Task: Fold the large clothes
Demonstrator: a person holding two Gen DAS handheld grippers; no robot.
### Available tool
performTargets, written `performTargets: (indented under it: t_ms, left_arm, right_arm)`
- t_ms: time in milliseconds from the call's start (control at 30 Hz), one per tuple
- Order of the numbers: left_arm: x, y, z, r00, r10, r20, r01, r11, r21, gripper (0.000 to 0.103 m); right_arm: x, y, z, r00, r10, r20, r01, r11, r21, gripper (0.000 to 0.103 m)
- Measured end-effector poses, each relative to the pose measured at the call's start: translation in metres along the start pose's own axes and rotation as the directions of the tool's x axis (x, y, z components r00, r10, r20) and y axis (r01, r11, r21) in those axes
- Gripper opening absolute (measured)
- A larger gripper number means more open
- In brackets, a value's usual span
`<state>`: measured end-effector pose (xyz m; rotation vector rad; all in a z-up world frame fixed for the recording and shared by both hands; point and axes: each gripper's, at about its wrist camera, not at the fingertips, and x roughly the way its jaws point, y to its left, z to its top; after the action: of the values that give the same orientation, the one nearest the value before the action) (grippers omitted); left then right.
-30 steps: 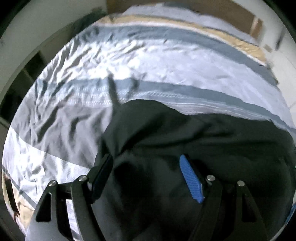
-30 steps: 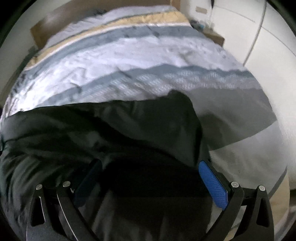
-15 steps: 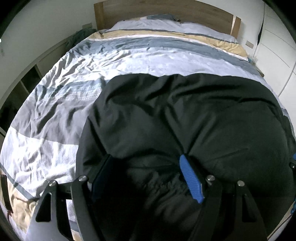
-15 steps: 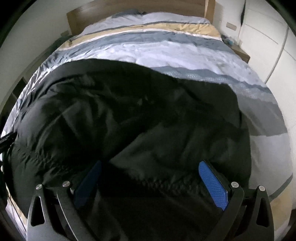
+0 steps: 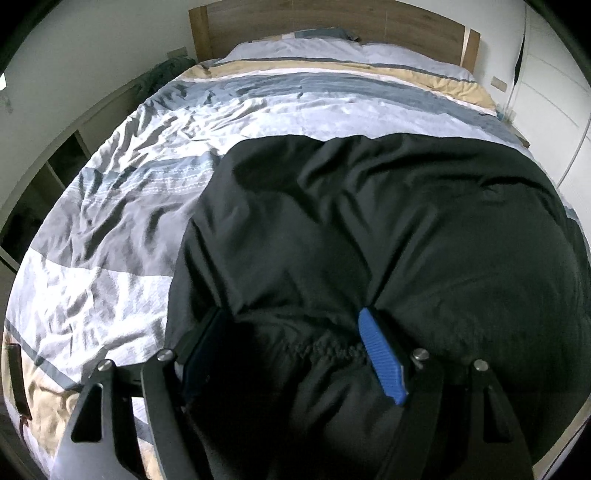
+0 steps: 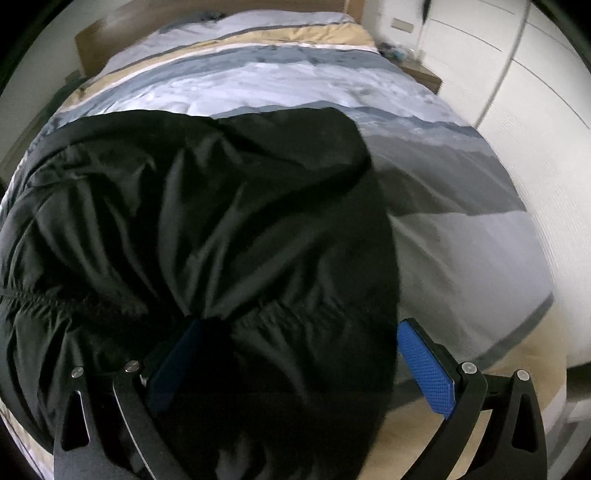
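Note:
A large black padded jacket [image 5: 388,229] lies spread across the striped bed. It also fills the left and middle of the right wrist view [image 6: 207,229]. My left gripper [image 5: 295,343] stands with jaws wide apart, and bunched elastic hem fabric lies between them at the jacket's left near edge. My right gripper [image 6: 303,354] also has its jaws wide apart over the jacket's right near edge, with fabric between them. Neither pair of blue pads presses on the cloth.
The bed has a wrinkled grey, white and tan striped duvet [image 5: 122,206] and a wooden headboard [image 5: 325,26]. Shelves [image 5: 55,173] stand at the left. White wardrobe doors [image 6: 517,122] and a nightstand [image 6: 421,75] are at the right.
The jacket has spread far up the bed and now covers much more duvet. Both grippers have pulled back and tilted up, so the headboard shows. Jaws stayed wide.

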<state>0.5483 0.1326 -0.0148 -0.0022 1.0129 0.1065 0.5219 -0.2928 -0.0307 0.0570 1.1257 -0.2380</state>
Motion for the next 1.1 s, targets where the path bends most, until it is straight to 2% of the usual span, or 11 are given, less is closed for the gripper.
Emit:
performTargets:
  t_ms: [133,267,367,567,633,767,800,833,933,1033,1100]
  left_arm:
    - [-0.008,-0.001,-0.003,1.0,0.009,0.008,-0.009,1.0,0.001,0.074]
    - [-0.01,-0.001,-0.007,1.0,0.006,0.006,-0.006,1.0,-0.008,0.074]
    - [-0.013,0.008,-0.009,0.999,-0.036,0.003,0.036,0.999,-0.037,0.074]
    - [-0.028,0.058,-0.007,0.995,-0.093,0.028,0.096,0.987,-0.126,0.074]
    - [-0.026,0.078,-0.004,0.991,-0.132,0.009,0.132,0.98,-0.148,0.074]
    - [-0.007,0.1,-0.001,0.965,-0.256,-0.052,0.241,0.951,-0.195,0.074]
    - [0.002,0.102,-0.001,0.954,-0.29,-0.076,0.269,0.94,-0.209,0.074]
    - [0.011,0.106,-0.001,0.939,-0.332,-0.093,0.303,0.923,-0.235,0.074]
    - [0.032,0.114,-0.002,0.894,-0.434,-0.11,0.385,0.87,-0.309,0.074]
    - [0.055,0.122,0.0,0.857,-0.5,-0.122,0.433,0.829,-0.353,0.074]
    - [0.074,0.125,0.003,0.816,-0.56,-0.142,0.48,0.794,-0.373,0.074]
  right_arm:
    - [-0.018,0.009,-0.005,0.999,0.022,0.026,-0.021,0.999,-0.027,0.102]
    - [-0.028,0.024,-0.015,0.995,0.091,0.034,-0.088,0.994,-0.068,0.102]
    - [-0.02,0.023,-0.019,0.994,0.109,0.01,-0.108,0.992,-0.069,0.102]
    - [-0.027,-0.02,-0.014,0.994,0.107,0.021,-0.107,0.994,0.011,0.102]
    - [-0.029,-0.04,-0.009,0.993,0.113,0.025,-0.114,0.993,0.042,0.102]
    - [-0.017,-0.069,0.001,0.981,0.195,-0.005,-0.193,0.976,0.097,0.103]
    - [-0.01,-0.075,0.004,0.971,0.238,-0.021,-0.233,0.965,0.121,0.103]
    - [0.002,-0.082,0.007,0.946,0.32,-0.043,-0.31,0.937,0.161,0.103]
    - [0.032,-0.09,0.009,0.881,0.466,-0.084,-0.436,0.868,0.238,0.103]
    - [0.067,-0.092,0.006,0.817,0.56,-0.139,-0.505,0.81,0.297,0.103]
    - [0.088,-0.091,0.004,0.771,0.617,-0.158,-0.545,0.767,0.339,0.103]
